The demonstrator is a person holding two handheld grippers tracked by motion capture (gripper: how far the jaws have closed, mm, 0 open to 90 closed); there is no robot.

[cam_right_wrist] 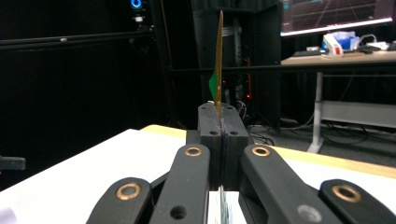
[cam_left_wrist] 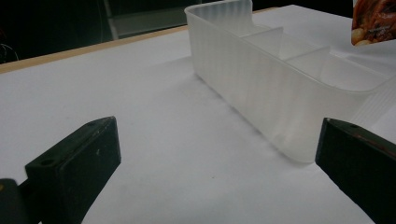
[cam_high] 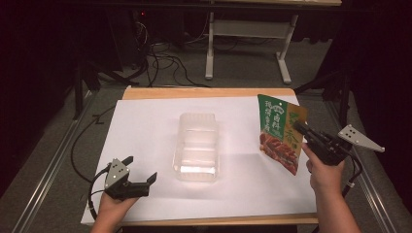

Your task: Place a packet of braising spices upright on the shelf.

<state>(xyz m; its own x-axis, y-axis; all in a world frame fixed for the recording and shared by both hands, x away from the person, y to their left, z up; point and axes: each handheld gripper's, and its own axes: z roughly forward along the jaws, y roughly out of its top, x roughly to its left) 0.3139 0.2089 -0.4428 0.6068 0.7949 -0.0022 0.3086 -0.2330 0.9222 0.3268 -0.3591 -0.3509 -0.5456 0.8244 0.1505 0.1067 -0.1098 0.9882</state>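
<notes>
A green and orange food pouch [cam_high: 279,131] hangs above the right side of the white table, held by its right edge. My right gripper [cam_high: 300,129] is shut on it; in the right gripper view the pouch [cam_right_wrist: 218,60] stands edge-on, rising from between the closed jaws. A clear plastic tray [cam_high: 197,145] with dividers sits at the middle of the table. My left gripper [cam_high: 142,171] rests at the front left, open, with nothing between its fingers. In the left gripper view the tray [cam_left_wrist: 261,79] lies ahead and to the right, and a corner of the pouch [cam_left_wrist: 373,21] shows at the top right.
The white sheet [cam_high: 145,126] covers a wooden table [cam_high: 194,92]. Beyond its far edge stand a white table frame [cam_high: 248,43] and loose cables [cam_high: 160,63] on the floor. Metal rails run along both sides.
</notes>
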